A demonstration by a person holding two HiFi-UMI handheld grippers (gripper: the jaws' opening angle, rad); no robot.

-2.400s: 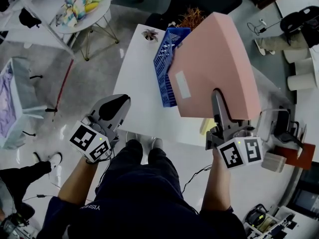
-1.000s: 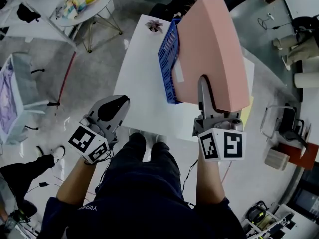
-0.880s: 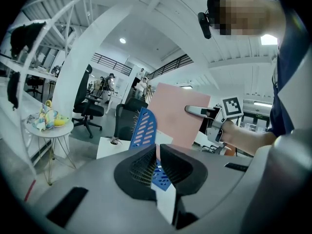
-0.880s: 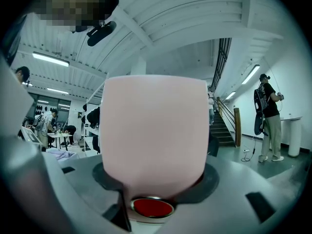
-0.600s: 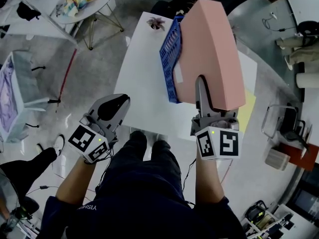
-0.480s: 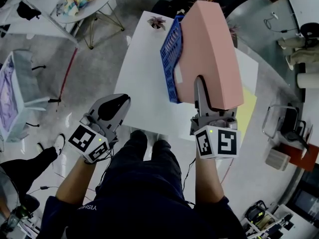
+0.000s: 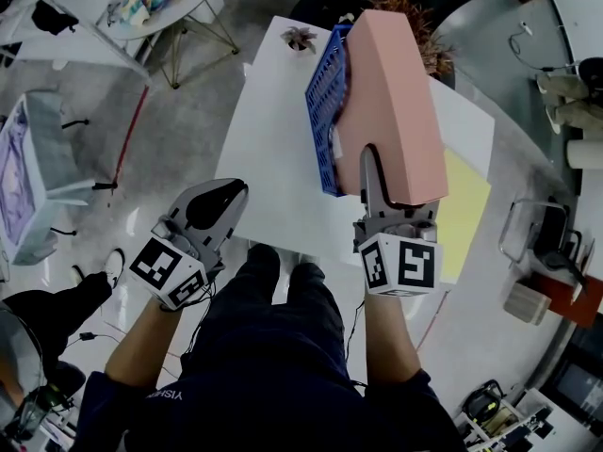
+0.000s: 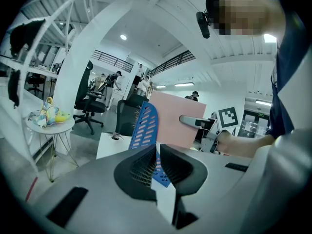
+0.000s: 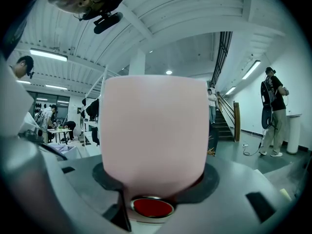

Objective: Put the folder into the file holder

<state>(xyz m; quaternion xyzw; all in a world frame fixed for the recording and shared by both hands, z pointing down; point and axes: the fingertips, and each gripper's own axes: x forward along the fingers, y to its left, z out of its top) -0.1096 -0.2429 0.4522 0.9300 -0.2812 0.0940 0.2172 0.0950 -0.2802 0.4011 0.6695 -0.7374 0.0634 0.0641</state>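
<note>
A large pink folder [image 7: 391,102] stands on edge over the white table [image 7: 268,158], its left face close against the blue perforated file holder [image 7: 325,111]. My right gripper [image 7: 382,163] is shut on the folder's near lower edge, with one grey finger [image 7: 369,177] lying on its left face. In the right gripper view the pink folder [image 9: 153,130] fills the space between the jaws. My left gripper [image 7: 215,203] hangs off the table's near left corner, shut with nothing in it. From the left gripper view the holder [image 8: 144,128] and folder [image 8: 175,126] stand side by side.
A yellow sheet [image 7: 466,215] lies on the table to the right of the folder. A small potted plant [image 7: 300,38] sits at the far edge and a spiky orange plant [image 7: 410,3] behind the holder. A round side table [image 7: 160,8] stands far left.
The right gripper has come down and a little left with the folder, which now stands more edge-on and closer against the blue holder. The left gripper has stayed in place.
</note>
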